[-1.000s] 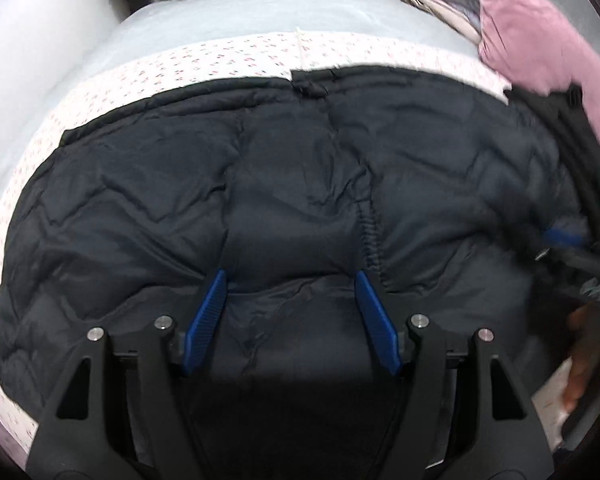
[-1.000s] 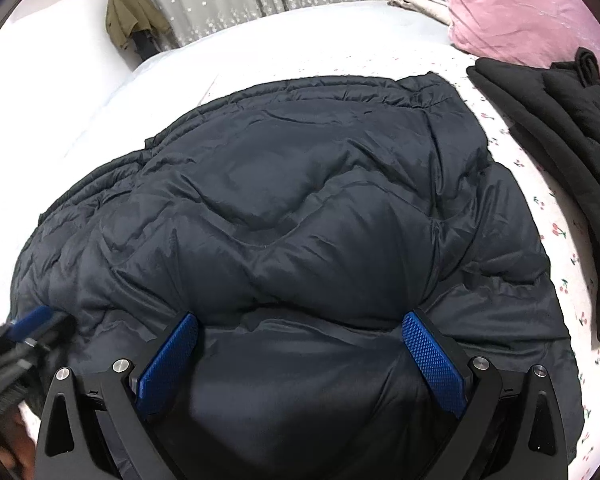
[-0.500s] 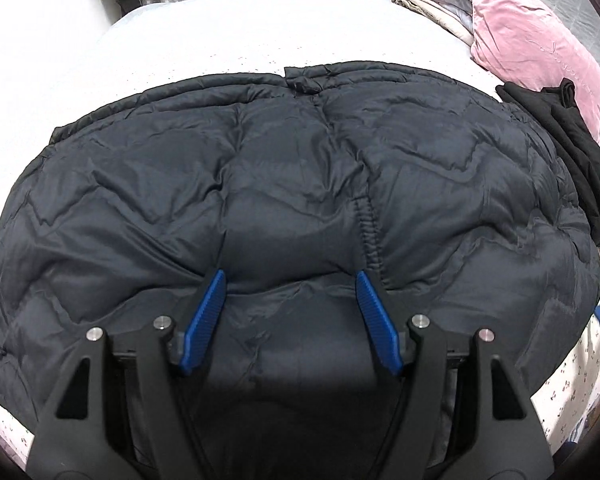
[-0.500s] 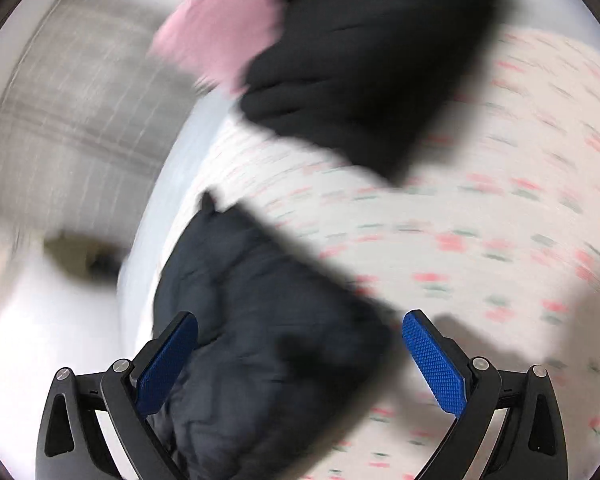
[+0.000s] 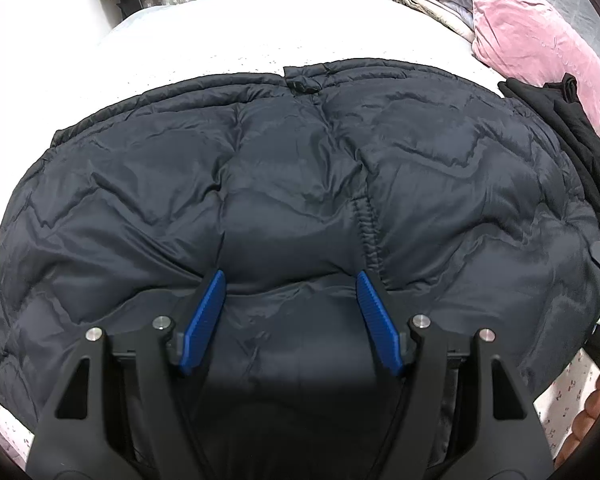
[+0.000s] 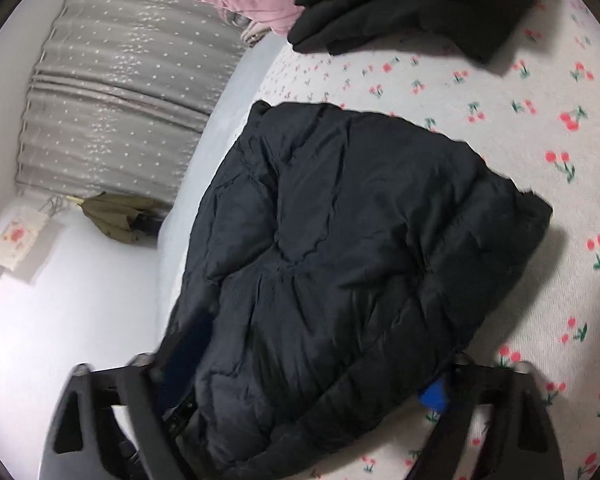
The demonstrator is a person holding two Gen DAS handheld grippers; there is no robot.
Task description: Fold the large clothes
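A large dark navy quilted puffer jacket (image 5: 300,184) lies spread on the bed. My left gripper (image 5: 290,280) is open, its blue pads resting on the jacket's near part with puffy fabric bulging between them. In the right wrist view the jacket (image 6: 340,260) lies folded in layers on the cherry-print sheet (image 6: 540,140). My right gripper (image 6: 300,392) is open, with the jacket's near edge lying between its wide-spread fingers. The fabric covers most of both blue pads.
A black folded garment (image 5: 580,148) lies at the bed's right side, also in the right wrist view (image 6: 400,4). A pink pillow (image 5: 536,36) and folded blankets (image 5: 432,4) sit at the far right. Grey curtains (image 6: 120,100) and an olive garment (image 6: 120,220) stand beyond the bed.
My right gripper has swung from over the jacket's middle to its right edge and rolled sideways; the jacket edge now lies between its fingers. The left gripper has stayed put.
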